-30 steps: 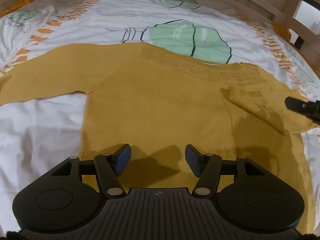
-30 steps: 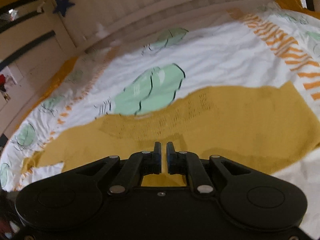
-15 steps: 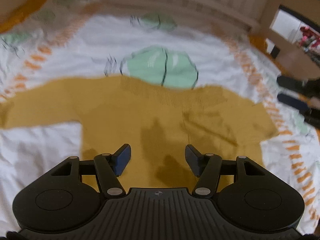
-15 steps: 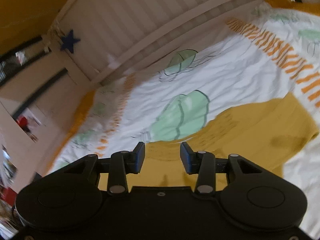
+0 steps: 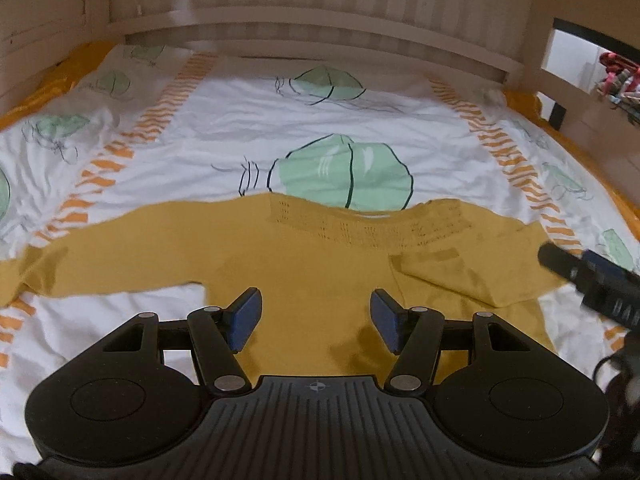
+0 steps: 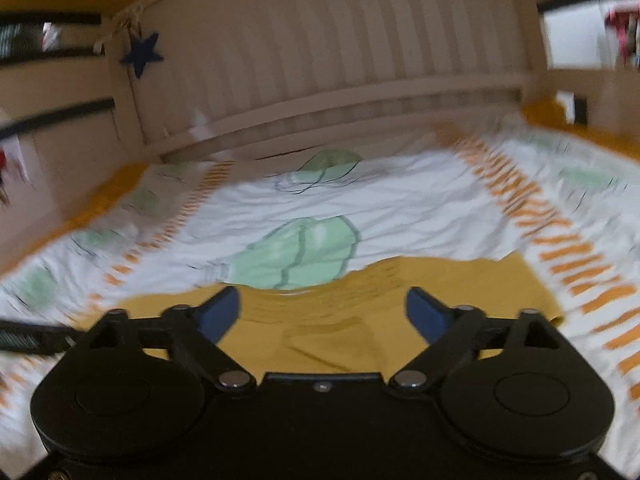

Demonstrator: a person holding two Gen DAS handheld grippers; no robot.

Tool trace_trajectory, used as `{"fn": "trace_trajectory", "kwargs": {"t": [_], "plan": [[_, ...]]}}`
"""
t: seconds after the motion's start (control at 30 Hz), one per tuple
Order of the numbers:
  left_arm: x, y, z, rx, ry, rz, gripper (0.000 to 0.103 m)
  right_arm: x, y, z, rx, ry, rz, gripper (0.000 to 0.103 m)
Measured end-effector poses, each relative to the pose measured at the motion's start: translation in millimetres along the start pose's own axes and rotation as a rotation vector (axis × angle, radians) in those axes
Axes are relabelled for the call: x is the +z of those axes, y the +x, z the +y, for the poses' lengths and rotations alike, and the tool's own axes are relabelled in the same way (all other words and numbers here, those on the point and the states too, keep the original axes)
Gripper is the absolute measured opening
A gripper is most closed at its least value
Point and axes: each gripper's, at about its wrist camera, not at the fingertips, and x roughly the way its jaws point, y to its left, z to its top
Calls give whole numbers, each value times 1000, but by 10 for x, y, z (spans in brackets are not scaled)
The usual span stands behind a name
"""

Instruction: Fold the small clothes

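Note:
A mustard knit sweater (image 5: 304, 264) lies flat on the bed. Its left sleeve (image 5: 100, 260) stretches out to the left. Its right sleeve (image 5: 460, 276) is folded in over the body. My left gripper (image 5: 316, 314) is open and empty above the sweater's lower middle. My right gripper (image 6: 322, 312) is open and empty, raised above the sweater (image 6: 360, 300) near the folded sleeve (image 6: 332, 344). Its tip also shows at the right edge of the left wrist view (image 5: 560, 258).
The white bedsheet (image 5: 320, 128) has green prints and orange stripes. A slatted wooden headboard (image 5: 320, 4) rises behind it, and a blue star (image 6: 140, 54) hangs on a bed post. Orange bedding (image 5: 84, 56) lines the bed's edges.
My right gripper opened, let go of the right sleeve and lifted back. Both grippers pulled up and away from the sweater, so more of the bed shows.

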Motion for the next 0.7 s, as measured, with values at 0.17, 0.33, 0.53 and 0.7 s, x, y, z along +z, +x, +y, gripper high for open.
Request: {"fn": "trace_trajectory", "kwargs": {"t": [0.17,0.33,0.53,0.7], "plan": [[-7,203,-102,24,-7,1,59,-119,133,26,-166,-104,-23,102],[31,540,-313,-36,4,100,59,-187,457,-313,58,-6,116,75],[-50,779,-388,-123,-58,186,58,-156,920,-508,125,36,232,67],[-97,808,-346,-114,-51,202,58,-217,1190,-399,170,11,312,56]]}}
